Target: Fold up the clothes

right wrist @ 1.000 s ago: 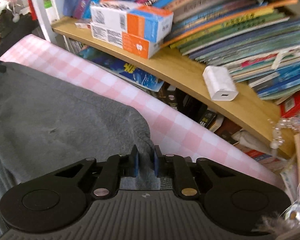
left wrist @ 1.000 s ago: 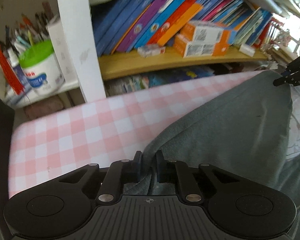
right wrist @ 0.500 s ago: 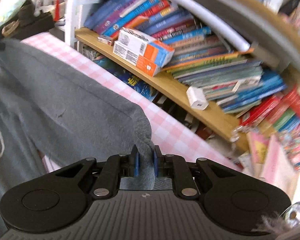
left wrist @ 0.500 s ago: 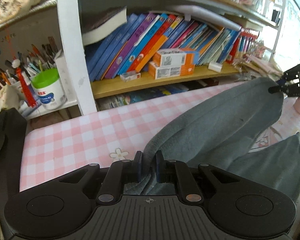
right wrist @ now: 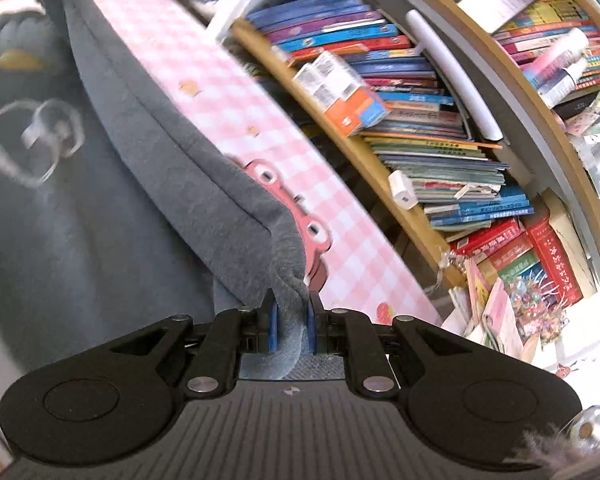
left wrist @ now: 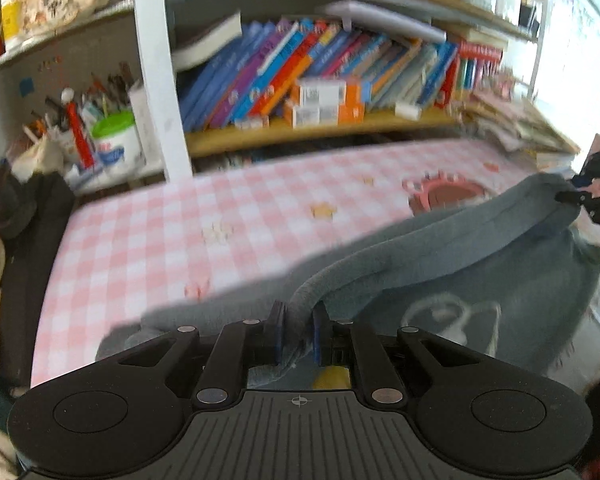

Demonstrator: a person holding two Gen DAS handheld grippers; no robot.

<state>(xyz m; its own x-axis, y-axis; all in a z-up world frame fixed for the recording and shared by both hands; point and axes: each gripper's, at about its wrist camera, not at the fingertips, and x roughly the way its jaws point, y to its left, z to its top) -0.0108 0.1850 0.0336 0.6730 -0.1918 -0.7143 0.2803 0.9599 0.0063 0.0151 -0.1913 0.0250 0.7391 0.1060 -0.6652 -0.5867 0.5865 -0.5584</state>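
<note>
Both grippers have pulled back from the bookshelf (left wrist: 320,132) since a second ago; more of the pink checked tablecloth (left wrist: 160,232) shows now, and the garment's front with its white heart print (left wrist: 452,320) has come into view, hanging below the held edge

Grey sweatshirt (left wrist: 440,248) is stretched between the two tools, its top edge taut, body draped down at the near edge of the table. Left gripper (left wrist: 298,334) pinches one corner of that edge, blue pads tight on the fabric. Right gripper (right wrist: 292,326) pinches the other corner the same way, jaws nearly together with cloth between them

Right wrist view is rolled compared with earlier, so the shelf runs diagonally there

Surface: checked cloth with small flower prints and a pink round cartoon figure (left wrist: 446,194), partly covered by the sweatshirt edge. Behind the table: wooden shelf of leaning books (right wrist: 380,40), orange and white boxes (left wrist: 324,102), a white charger (right wrist: 402,190). Left of the white post (left wrist: 156,68): a green-lidded tub (left wrist: 114,144) and pens. Both views motion-blurred
</note>
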